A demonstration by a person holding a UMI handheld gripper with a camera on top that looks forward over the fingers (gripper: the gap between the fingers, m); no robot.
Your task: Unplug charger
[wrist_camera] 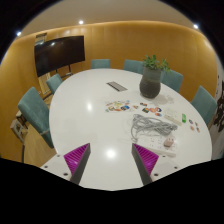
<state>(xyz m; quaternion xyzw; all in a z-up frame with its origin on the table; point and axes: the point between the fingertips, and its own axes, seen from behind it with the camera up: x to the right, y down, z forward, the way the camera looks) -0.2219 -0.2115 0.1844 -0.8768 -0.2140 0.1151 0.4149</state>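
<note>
a white oval surface (85, 118) fills the middle of the frame, ringed by teal chairs (33, 108). a dark screen (58, 52) hangs on the wood wall at upper left. a plant (152, 76) in a dark pot stands at centre right. a tangle of grey cable (150, 124), where the charger would be though it can't be made out, lies right of centre, just ahead of the claw (110, 158), whose magenta pads (77, 156) stand wide apart, holding nothing.
</note>
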